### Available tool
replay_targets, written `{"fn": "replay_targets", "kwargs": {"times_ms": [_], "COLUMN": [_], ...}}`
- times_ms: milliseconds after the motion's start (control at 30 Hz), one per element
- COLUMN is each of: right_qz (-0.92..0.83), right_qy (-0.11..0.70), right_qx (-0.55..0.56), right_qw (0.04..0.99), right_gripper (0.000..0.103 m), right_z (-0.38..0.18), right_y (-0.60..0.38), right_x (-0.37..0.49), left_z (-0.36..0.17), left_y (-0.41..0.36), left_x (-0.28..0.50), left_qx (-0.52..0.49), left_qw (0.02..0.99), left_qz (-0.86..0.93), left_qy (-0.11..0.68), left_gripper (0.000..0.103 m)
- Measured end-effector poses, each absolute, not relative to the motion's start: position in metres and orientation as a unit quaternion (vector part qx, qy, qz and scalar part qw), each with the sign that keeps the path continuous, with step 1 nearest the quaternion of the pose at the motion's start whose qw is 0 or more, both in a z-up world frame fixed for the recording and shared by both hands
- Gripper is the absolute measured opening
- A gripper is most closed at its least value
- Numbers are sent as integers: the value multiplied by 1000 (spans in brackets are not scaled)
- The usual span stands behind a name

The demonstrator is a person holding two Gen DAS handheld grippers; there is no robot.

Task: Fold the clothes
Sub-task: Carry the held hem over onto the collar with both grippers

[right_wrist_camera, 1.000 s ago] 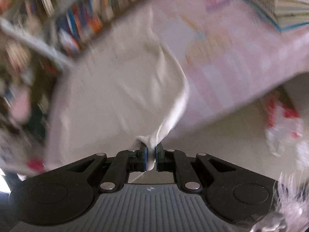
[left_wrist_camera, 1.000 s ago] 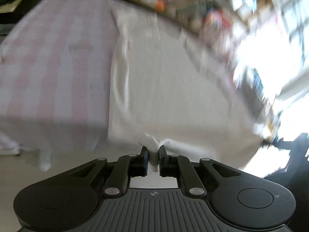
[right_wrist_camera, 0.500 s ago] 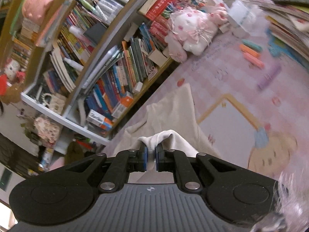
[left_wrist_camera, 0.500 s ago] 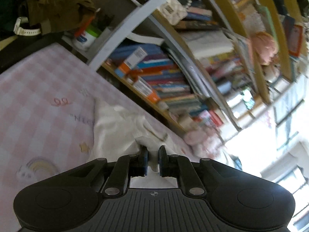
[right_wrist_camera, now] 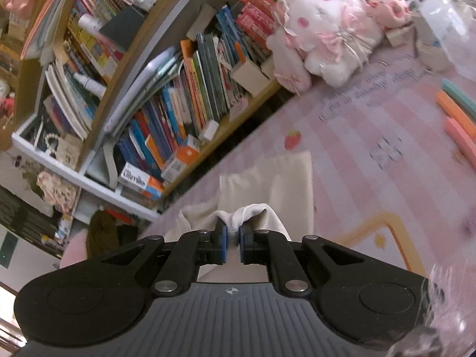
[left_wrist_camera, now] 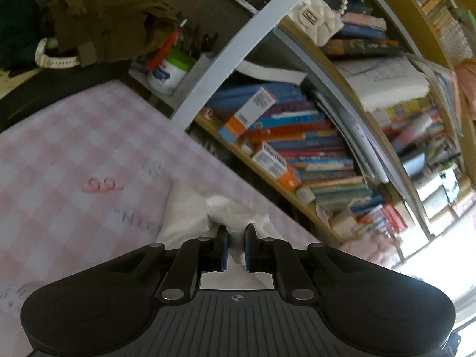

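Left wrist view: the left gripper had its fingers pinched on a bunched edge of one cream garment, lying on the pink checked table near the bookshelf.

Right wrist view: the right gripper was clamped on another fold of probably the same garment. It looked soft, light and floppy, so grabbing its corners seemed best.

Each gripper body hides most of the cloth behind it; book titles on the shelf blur.

A crammed bookshelf stands behind the pink checked tablecloth, with bright daylight at right.
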State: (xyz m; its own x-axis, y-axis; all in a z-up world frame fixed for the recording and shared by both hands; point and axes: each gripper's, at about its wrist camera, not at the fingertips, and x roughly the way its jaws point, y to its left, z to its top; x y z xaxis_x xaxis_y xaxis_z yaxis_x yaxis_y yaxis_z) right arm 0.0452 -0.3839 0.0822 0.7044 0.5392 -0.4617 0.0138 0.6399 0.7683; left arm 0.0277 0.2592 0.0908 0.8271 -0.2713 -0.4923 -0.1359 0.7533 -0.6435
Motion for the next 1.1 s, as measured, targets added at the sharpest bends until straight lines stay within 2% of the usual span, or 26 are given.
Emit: {"fn": "replay_targets", "kwargs": {"times_ms": [167,433,633,900,1100], "right_qz": [140,107,72,-26,-38], "right_qy": [342,340,355,378,374], "right_qx": [403,416,428,496,499], "right_qw": [837,837,828,781,781], "right_gripper": [8,8,8,8,8], "right_z": [81,76,48,-16,-25], "right_y": [-377,-369,-365,-367,-367], "right_x": [82,128,157,177,178], "left_z": [89,56,25,-19,-31], "left_y": [255,263,266,256,260], "left_x": [69,130,169,198,200], "left_qx": [-348,-360,-350,-343,-351], "left_qw": [890,875,865,848,845], "left_qz": [-38,-38,-33,-20,-30], "left_qy": [293,322,358,403,404], "left_gripper": [9,9,9,9,10]}}
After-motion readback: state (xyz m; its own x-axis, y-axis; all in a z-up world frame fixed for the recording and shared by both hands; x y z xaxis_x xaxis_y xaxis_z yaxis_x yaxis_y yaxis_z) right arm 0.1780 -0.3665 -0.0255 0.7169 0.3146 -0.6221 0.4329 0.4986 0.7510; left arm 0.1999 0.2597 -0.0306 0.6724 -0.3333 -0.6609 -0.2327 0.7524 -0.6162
